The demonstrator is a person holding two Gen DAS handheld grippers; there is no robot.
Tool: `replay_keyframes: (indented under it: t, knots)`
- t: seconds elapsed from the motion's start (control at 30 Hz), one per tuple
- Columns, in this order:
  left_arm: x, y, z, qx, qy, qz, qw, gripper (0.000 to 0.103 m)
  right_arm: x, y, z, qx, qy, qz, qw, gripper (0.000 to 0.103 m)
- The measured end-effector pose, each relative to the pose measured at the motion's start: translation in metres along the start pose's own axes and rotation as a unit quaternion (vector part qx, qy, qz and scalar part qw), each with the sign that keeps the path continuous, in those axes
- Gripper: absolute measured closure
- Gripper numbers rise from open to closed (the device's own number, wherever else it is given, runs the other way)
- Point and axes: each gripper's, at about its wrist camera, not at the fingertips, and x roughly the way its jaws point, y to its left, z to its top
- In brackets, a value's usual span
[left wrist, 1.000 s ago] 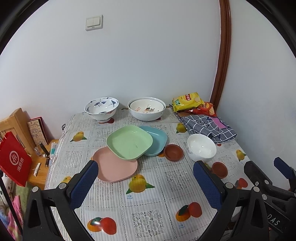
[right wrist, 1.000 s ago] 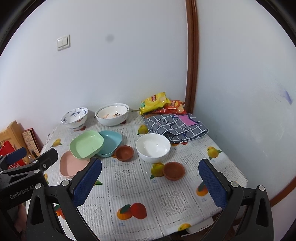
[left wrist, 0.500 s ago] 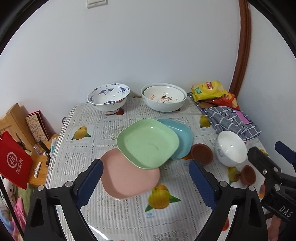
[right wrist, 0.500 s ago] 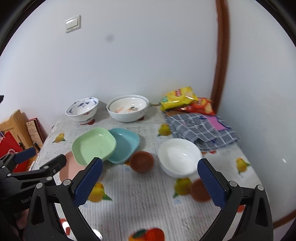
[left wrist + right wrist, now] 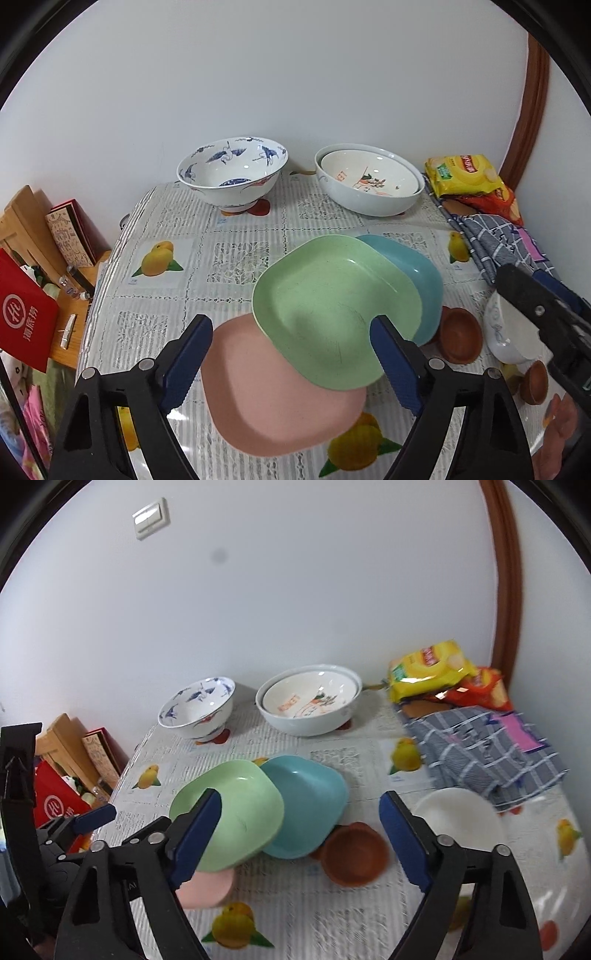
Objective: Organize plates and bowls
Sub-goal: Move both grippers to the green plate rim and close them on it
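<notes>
Three square plates overlap mid-table: a green plate (image 5: 332,310) (image 5: 236,812) lies on a pink plate (image 5: 273,391) (image 5: 207,886) and a blue plate (image 5: 413,273) (image 5: 306,805). A brown saucer (image 5: 354,853) (image 5: 460,334) and a white bowl (image 5: 458,816) (image 5: 509,332) sit to their right. My left gripper (image 5: 291,358) is open above the pink and green plates. My right gripper (image 5: 299,834) is open above the blue plate and saucer. Both are empty.
A blue-patterned bowl (image 5: 232,173) and two nested white bowls (image 5: 369,181) stand at the back by the wall. Snack bags (image 5: 428,668) and a checked cloth (image 5: 487,749) lie at the right. A second brown saucer (image 5: 533,380) is near the front right. Boxes (image 5: 26,314) sit beyond the left table edge.
Both grippers have moved forward and down toward the overlapping plates, which now fill more of each view. Nothing on the table has moved.
</notes>
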Motion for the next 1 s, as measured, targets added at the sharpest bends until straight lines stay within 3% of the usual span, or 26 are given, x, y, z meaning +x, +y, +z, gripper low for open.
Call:
replay_keyframes:
  t: [0.13, 0.3, 0.7, 0.8, 0.9, 0.97, 1.0]
  knots:
    - [0.019, 0.003, 0.0, -0.008, 0.008, 0.003, 0.9999, 0.019, 0.032, 0.0, -0.005, -0.015, 0.016, 0.001, 1.0, 0.036]
    - [0.039, 0.008, 0.001, -0.022, 0.022, 0.003, 0.9995, 0.024, 0.058, 0.003, -0.008, -0.048, 0.025, -0.011, 0.998, 0.043]
    - [0.069, 0.01, -0.003, -0.029, 0.039, 0.017, 0.9987, 0.034, 0.111, 0.015, -0.012, -0.081, 0.044, 0.037, 0.995, 0.043]
    - [0.074, 0.01, -0.004, -0.03, 0.041, 0.016, 0.9985, 0.041, 0.12, 0.013, -0.013, -0.079, 0.047, 0.045, 0.995, 0.044]
    - [0.08, 0.009, -0.005, -0.031, 0.044, 0.015, 0.9984, 0.046, 0.127, 0.012, -0.016, -0.078, 0.055, 0.058, 0.994, 0.053]
    - [0.083, 0.008, -0.005, -0.03, 0.048, 0.017, 0.9982, 0.062, 0.135, 0.012, -0.019, -0.077, 0.068, 0.065, 0.993, 0.065]
    - [0.084, 0.008, -0.006, -0.033, 0.05, 0.016, 0.9981, 0.069, 0.138, 0.013, -0.02, -0.076, 0.076, 0.067, 0.992, 0.08]
